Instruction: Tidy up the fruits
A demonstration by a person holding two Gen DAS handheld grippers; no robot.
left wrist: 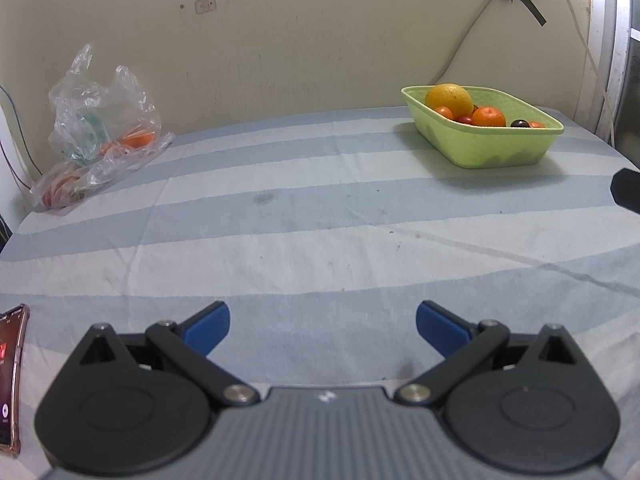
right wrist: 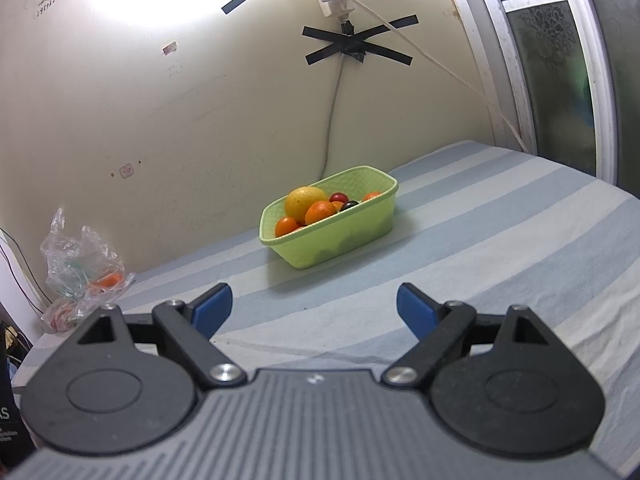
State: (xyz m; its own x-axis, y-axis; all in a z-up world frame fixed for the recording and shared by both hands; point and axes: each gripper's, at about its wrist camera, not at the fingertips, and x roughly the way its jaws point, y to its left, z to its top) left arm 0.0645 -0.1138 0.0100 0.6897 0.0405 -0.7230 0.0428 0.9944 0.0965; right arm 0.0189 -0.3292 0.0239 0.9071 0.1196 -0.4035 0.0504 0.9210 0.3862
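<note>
A light green basket (left wrist: 500,148) stands at the far right of the striped cloth, also in the right wrist view (right wrist: 340,236). It holds a large yellow-orange citrus (left wrist: 449,97) (right wrist: 305,201), several small oranges (left wrist: 488,117) (right wrist: 320,211) and dark and red small fruits (left wrist: 520,123) (right wrist: 351,204). A clear plastic bag (left wrist: 100,128) (right wrist: 80,268) with an orange fruit (left wrist: 136,141) (right wrist: 109,280) inside lies at the far left by the wall. My left gripper (left wrist: 322,326) is open and empty near the front of the cloth. My right gripper (right wrist: 314,308) is open and empty, well short of the basket.
A phone (left wrist: 10,376) in a clear case lies at the front left edge. The striped cloth (left wrist: 300,216) covers the surface up to the cream wall. Cables (right wrist: 332,120) and black tape (right wrist: 356,46) hang on the wall behind the basket. A window frame (right wrist: 560,80) stands at right.
</note>
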